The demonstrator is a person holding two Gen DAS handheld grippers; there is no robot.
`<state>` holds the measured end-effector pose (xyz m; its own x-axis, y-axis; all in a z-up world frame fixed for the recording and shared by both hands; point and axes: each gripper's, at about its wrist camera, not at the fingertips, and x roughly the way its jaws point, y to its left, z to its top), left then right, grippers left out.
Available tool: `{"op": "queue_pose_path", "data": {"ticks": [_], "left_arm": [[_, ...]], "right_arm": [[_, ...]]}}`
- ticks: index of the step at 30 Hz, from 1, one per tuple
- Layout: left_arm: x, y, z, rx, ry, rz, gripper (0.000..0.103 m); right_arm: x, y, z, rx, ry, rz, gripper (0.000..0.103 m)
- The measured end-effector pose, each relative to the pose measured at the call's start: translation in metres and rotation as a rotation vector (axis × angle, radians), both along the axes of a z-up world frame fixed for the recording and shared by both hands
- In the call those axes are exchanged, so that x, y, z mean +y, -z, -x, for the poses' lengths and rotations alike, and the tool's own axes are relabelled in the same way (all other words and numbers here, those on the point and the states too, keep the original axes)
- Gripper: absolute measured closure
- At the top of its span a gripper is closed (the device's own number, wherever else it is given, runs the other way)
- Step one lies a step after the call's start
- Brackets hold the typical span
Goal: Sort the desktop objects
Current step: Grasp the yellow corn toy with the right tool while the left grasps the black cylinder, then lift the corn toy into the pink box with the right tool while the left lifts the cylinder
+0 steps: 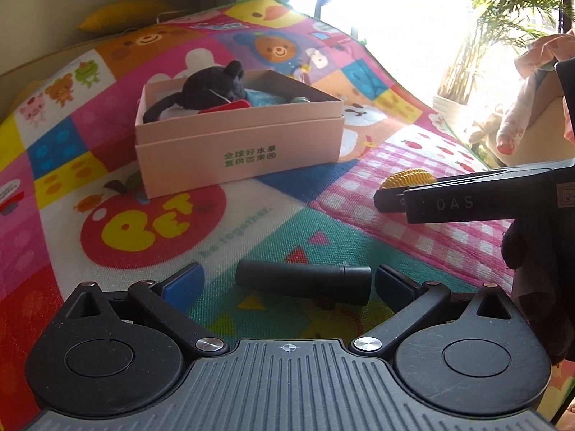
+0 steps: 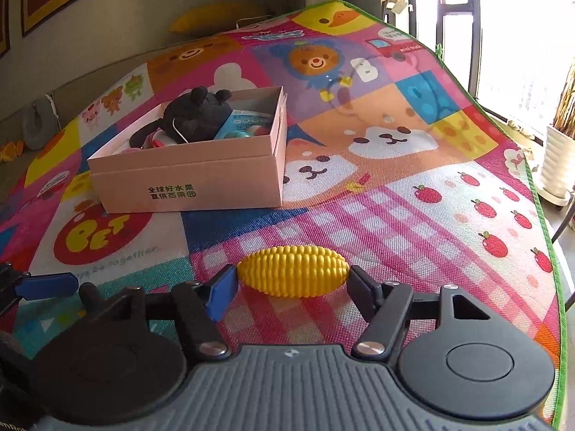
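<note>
**Two claws, two pickups pending**

The left claw (image 1: 287, 282) stands spread wide, its blue pads either side of a black cylinder (image 1: 303, 282) lying flat on the play mat (image 1: 413, 251), with daylight showing between pad and cylinder at each end. The right claw (image 2: 291, 282) is likewise spread, bracketing a yellow toy corn cob (image 2: 293, 274) end to end; whether its pads touch the cob's tips I cannot tell.

The pink box (image 2: 187, 179) sits further back on the mat, already holding a black plush mouse (image 2: 197, 115) and some smaller items.

Handling, as I judge it: the cob looks like light moulded plastic, its bumpy kernels giving good purchase, but gripped by its tapered tips it may squirt out (a hold across the fat middle would be safer). The cylinder looks rigid and matte, light, and prone to roll; pinching it lengthwise risks pivoting, so squeeze squarely on its flat ends or turn to take it across the barrel.
</note>
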<state>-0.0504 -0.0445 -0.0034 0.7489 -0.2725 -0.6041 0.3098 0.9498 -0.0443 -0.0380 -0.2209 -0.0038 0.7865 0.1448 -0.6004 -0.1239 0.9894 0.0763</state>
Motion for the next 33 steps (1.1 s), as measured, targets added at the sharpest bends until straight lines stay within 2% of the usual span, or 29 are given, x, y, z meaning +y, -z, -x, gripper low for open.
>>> {"op": "queue_pose_path", "data": {"ticks": [2, 3, 5, 9, 15, 18, 20, 24, 26, 28, 33], "left_arm": [[-0.001, -0.001, 0.001, 0.002, 0.0, 0.001, 0.005], [-0.001, -0.001, 0.002, -0.007, 0.0, -0.008, 0.015], [-0.003, -0.002, 0.005, -0.021, 0.007, -0.034, 0.022], [-0.002, -0.005, 0.018, -0.011, 0.028, -0.045, 0.022], [0.008, -0.025, 0.049, -0.064, 0.069, -0.11, 0.022], [0.019, -0.052, 0.052, -0.13, 0.06, -0.112, 0.022], [0.025, -0.078, 0.049, -0.207, 0.05, -0.132, 0.022], [0.029, -0.124, 0.028, -0.35, 0.033, -0.182, 0.022], [0.03, -0.138, 0.007, -0.385, 0.014, -0.204, 0.022], [0.034, -0.146, -0.021, -0.371, -0.011, -0.183, 0.022], [0.063, -0.146, -0.102, -0.217, -0.086, 0.006, 0.022]], "right_arm": [[0.0, 0.0, 0.0, 0.003, 0.003, 0.002, 0.036], [0.0, 0.0, 0.0, 0.004, 0.005, 0.005, 0.036], [0.001, 0.0, 0.0, 0.004, 0.01, 0.017, 0.036], [0.004, -0.001, 0.006, 0.027, 0.019, 0.034, 0.036], [0.014, -0.016, 0.043, 0.054, -0.09, 0.108, 0.036], [0.014, -0.042, 0.059, 0.001, -0.117, 0.151, 0.036], [0.013, -0.069, 0.066, -0.062, -0.135, 0.146, 0.036], [0.015, -0.129, 0.069, -0.207, -0.175, 0.113, 0.036], [0.018, -0.152, 0.061, -0.261, -0.187, 0.097, 0.036], [0.022, -0.166, 0.046, -0.303, -0.185, 0.094, 0.036], [0.033, -0.168, -0.015, -0.308, -0.166, 0.068, 0.036]]}}
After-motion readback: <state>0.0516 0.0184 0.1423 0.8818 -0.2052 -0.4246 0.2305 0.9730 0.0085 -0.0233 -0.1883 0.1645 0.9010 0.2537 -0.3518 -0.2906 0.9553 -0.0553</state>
